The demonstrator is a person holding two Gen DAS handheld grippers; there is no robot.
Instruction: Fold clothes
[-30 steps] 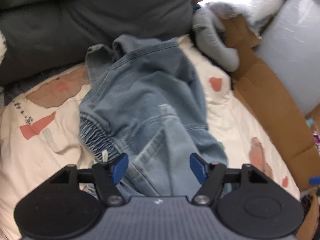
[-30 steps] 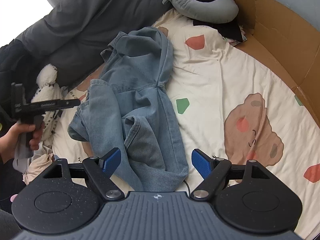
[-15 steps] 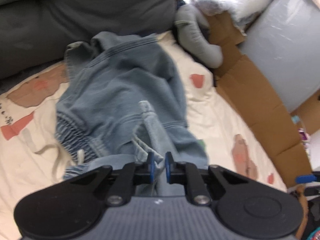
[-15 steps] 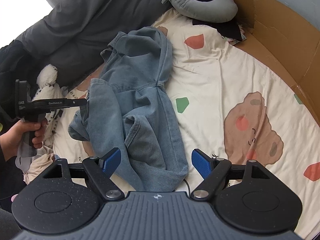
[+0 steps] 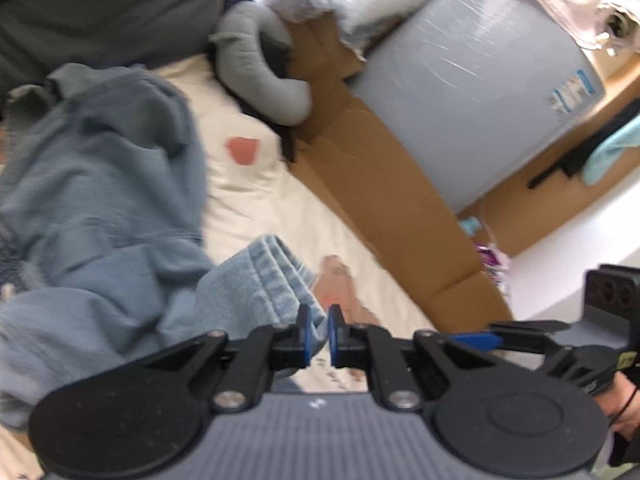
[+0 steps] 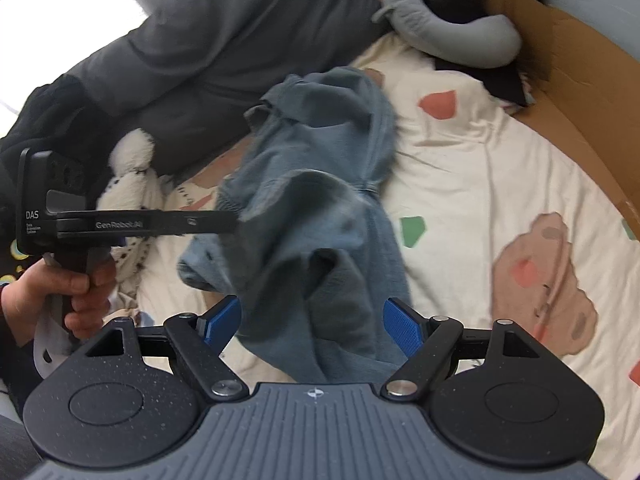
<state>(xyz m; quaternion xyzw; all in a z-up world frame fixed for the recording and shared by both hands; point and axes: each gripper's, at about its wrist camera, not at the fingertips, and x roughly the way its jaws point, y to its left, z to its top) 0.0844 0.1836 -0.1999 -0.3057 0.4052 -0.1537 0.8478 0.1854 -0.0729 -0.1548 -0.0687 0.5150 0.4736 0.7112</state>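
Note:
A pair of light blue jeans (image 5: 104,200) lies crumpled on a cream bedsheet (image 5: 256,200) with coloured patches. My left gripper (image 5: 318,336) is shut on a stitched hem of the jeans and holds that part raised off the sheet. Seen from the right wrist, the left gripper (image 6: 236,222) pinches the denim at the left while the jeans (image 6: 316,184) hang in a lifted fold. My right gripper (image 6: 314,322) is open, its blue pads either side of the lower hanging denim, not closed on it.
A grey neck pillow (image 6: 448,36) lies at the bed's far end. Brown cardboard (image 6: 576,88) lines the right edge, with a pale grey box (image 5: 472,92) behind. A dark grey duvet (image 6: 208,44) and a white plush toy (image 6: 128,184) sit at the left. A hand (image 6: 76,292) grips the left tool.
The left gripper shut on the jeans hem, then lifted it and swung right; the denim now hangs raised in front of the right gripper. The right gripper stayed open.

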